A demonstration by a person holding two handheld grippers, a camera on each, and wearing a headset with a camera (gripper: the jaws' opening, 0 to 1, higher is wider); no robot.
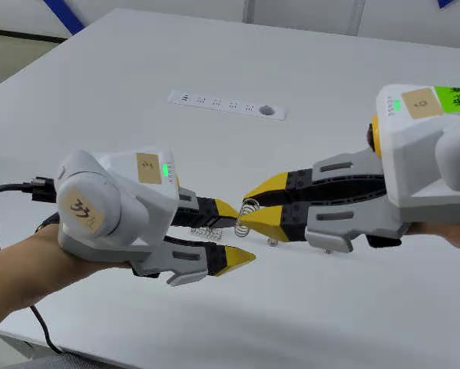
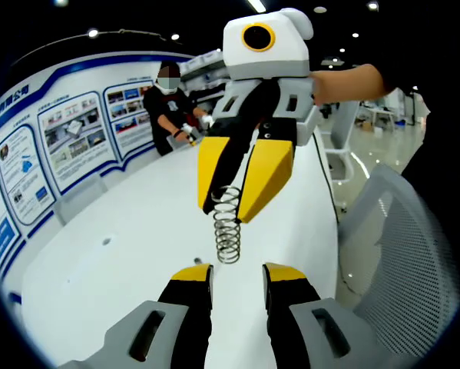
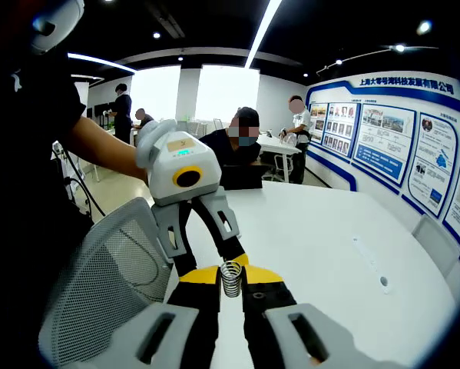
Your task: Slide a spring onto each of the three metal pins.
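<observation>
White power strip (image 1: 226,105) lies flat toward far edge of pale table (image 1: 329,323). Grey mesh chair (image 3: 99,277) at side edge. Blue-trimmed display boards (image 2: 68,134) beyond, probably posters.

We see one bare-metal coil spring (image 2: 227,231), pinched at one end by right gripper (image 2: 228,214), the rest sticking out free, off the desk (image 1: 329,307). Other springs (image 1: 206,231) lie on desk nearby.

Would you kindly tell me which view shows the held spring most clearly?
The left gripper view: the spring shows side-on, full length, gripped by the right gripper. The right gripper view shows it end-on; the head view, small and partly hidden.
</observation>
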